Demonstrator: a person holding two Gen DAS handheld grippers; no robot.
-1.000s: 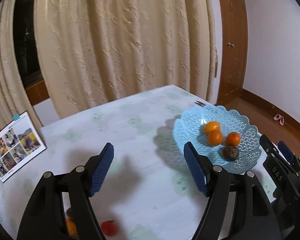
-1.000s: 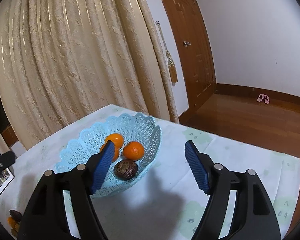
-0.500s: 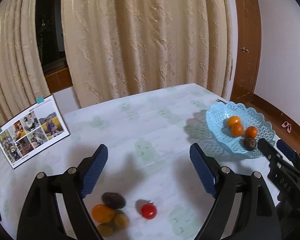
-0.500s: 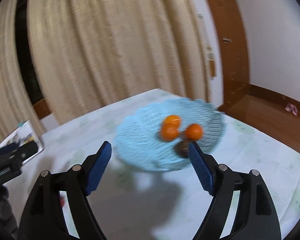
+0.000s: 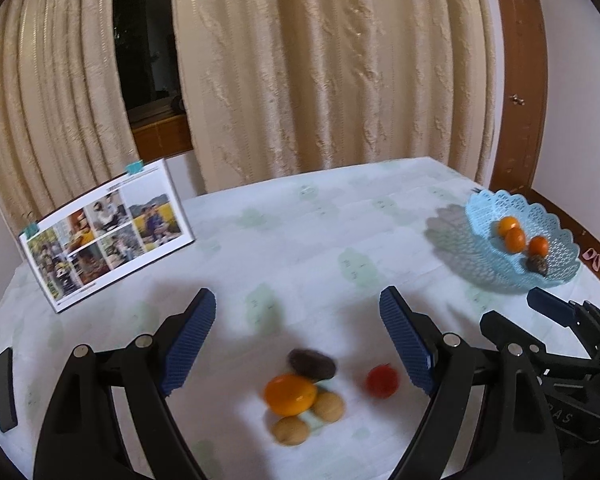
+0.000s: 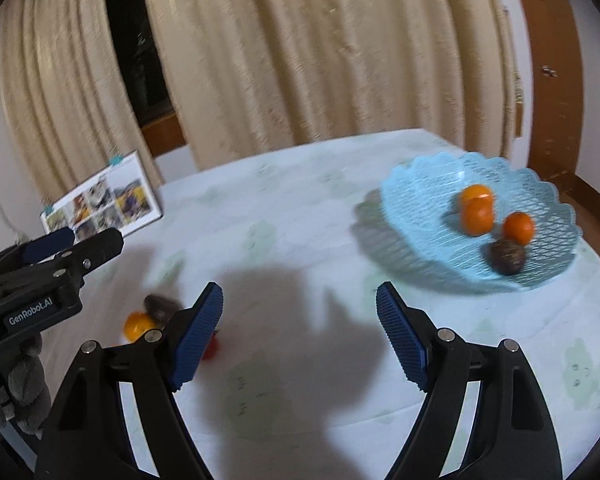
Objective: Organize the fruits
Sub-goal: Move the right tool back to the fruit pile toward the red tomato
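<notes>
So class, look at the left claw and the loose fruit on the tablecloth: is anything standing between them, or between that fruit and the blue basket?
Nothing visible does. The left claw is open above the fruit pile and red tomato, with only bare tablecloth between them and the blue basket. The right claw, also open, sits beside that path.

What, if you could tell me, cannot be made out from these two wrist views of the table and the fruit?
- Right wrist view: the red fruit and part of the loose pile are hidden behind that gripper's left finger.
- Left wrist view: the loose fruit pile is motion-blurred, so the fruit kinds are unclear.
- Photo board: its pictures are too small to read.
- Blue basket: its mesh is blurred.
</notes>
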